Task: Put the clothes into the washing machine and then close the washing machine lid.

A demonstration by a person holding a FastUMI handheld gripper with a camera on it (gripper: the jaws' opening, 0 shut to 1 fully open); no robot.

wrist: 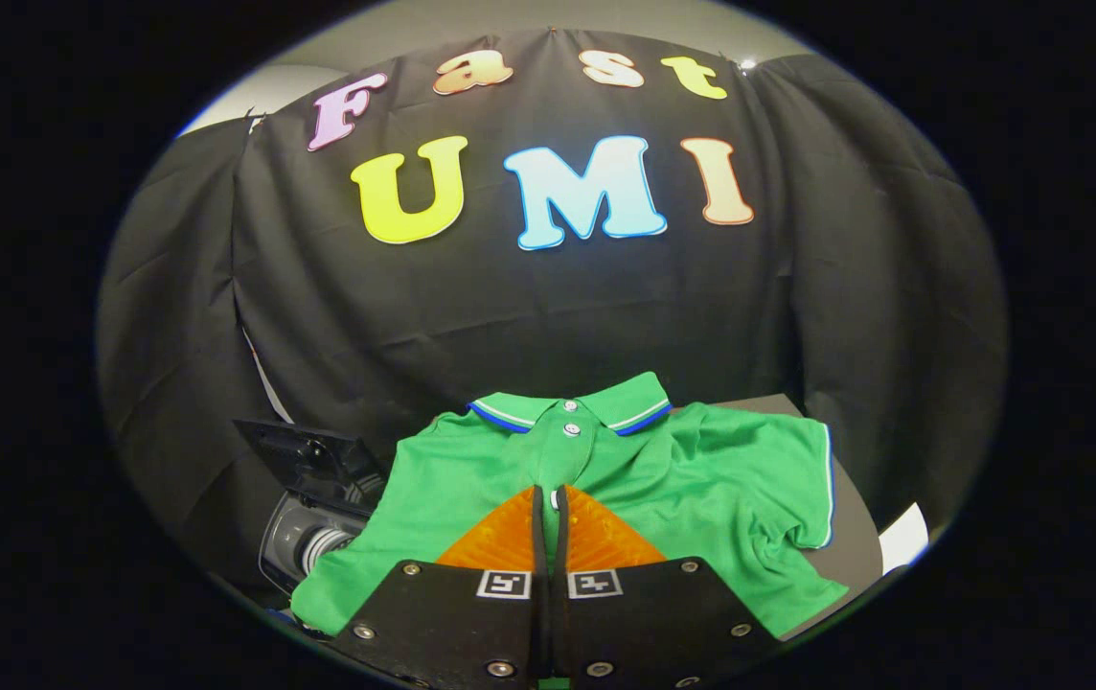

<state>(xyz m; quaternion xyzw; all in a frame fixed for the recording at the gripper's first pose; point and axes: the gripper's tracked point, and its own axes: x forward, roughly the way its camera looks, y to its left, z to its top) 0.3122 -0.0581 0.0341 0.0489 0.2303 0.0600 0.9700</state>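
A green polo shirt (701, 489) with a blue-trimmed collar lies spread flat on a grey table (855, 537), collar pointing away from me. My gripper (548, 494) hovers over the shirt's front, its tips just below the button placket. The two orange fingers (495, 537) stand together with only a thin slit between them, and green cloth shows through the slit. The cloth under them looks flat, not pinched. Left of the shirt and lower down stands a small washing machine (313, 546) with its dark lid (304, 455) raised; the shirt's left sleeve hangs toward it.
Black cloth walls close the booth behind and on both sides. A white sheet (902, 537) lies at the table's right edge. The table's bare grey surface shows to the right of and behind the shirt.
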